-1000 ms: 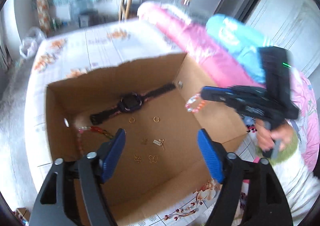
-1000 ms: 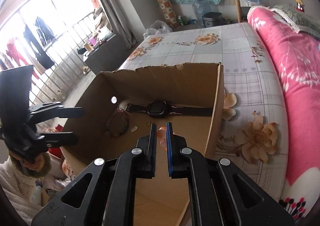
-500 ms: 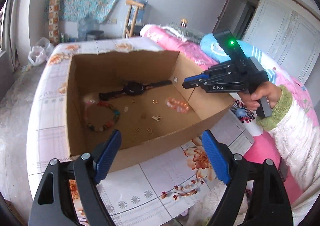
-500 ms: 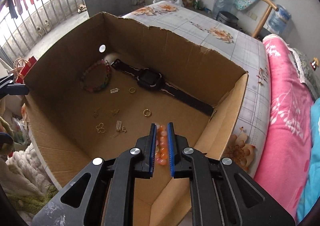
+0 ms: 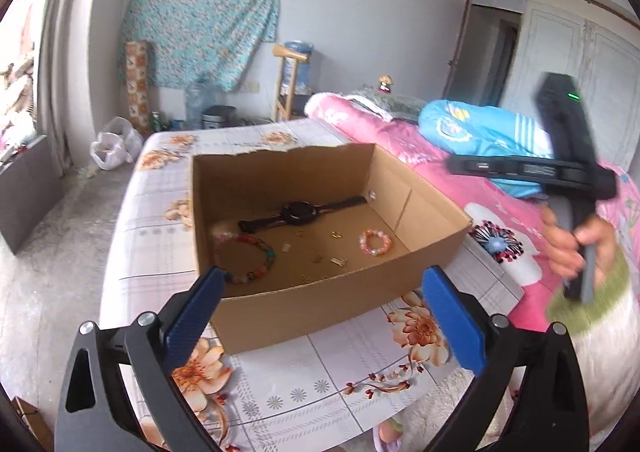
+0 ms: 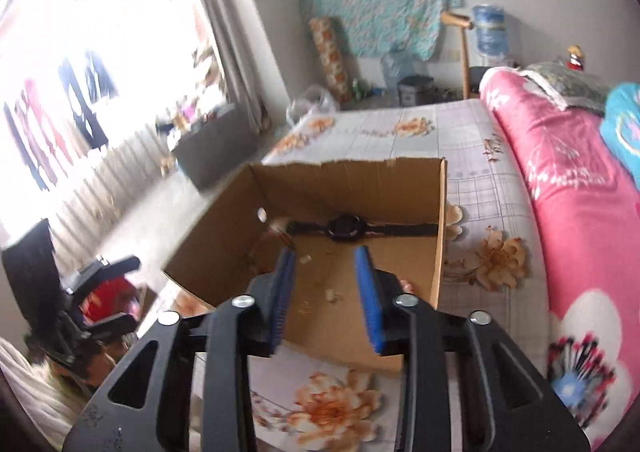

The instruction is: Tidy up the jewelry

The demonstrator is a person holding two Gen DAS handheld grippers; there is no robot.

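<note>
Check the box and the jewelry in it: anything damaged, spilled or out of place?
Only the cardboard box looks damaged: its far wall's top edge is ragged and torn. The watch, bead bracelets and small gold pieces all lie inside on its floor.

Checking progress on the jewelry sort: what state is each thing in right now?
Brown cardboard box: open-topped, on the bed.
Black wristwatch: flat, strap stretched out, in the box.
Pink beaded bracelet: lying free on the box floor.
Multicoloured stone bracelet: lying in the box.
Left gripper: jaws opening, empty.
Right gripper: jaws opening, empty.
</note>
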